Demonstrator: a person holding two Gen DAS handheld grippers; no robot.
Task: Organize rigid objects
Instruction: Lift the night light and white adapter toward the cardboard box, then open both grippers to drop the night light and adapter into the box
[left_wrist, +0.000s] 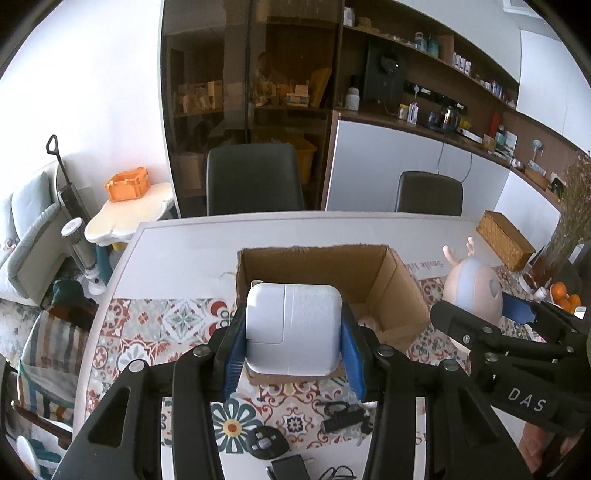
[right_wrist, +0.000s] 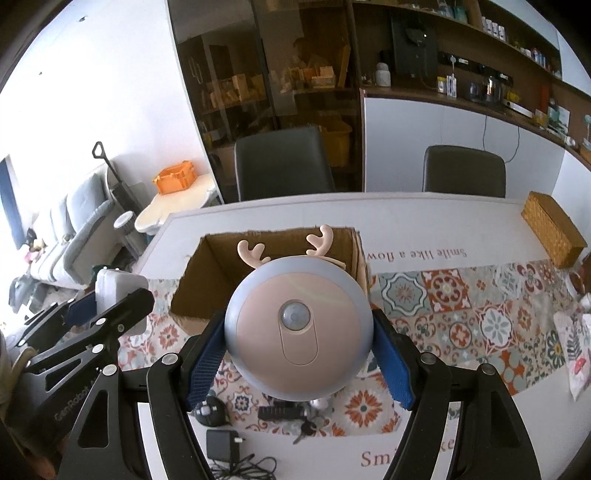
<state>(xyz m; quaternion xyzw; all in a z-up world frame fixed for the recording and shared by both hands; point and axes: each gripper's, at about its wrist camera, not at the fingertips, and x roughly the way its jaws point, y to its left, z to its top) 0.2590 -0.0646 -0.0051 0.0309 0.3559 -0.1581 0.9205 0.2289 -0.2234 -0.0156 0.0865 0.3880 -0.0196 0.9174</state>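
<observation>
My left gripper is shut on a white power adapter, held above the near edge of an open cardboard box. My right gripper is shut on a round pink and grey night light with antlers, also lifted over the box. In the left wrist view the right gripper and its light show to the right of the box. In the right wrist view the left gripper with the adapter shows at the left.
On the patterned tablecloth below lie a round black gadget, a black clip with keys, a black charger with cable. A woven box stands at the far right. Two dark chairs stand behind the table.
</observation>
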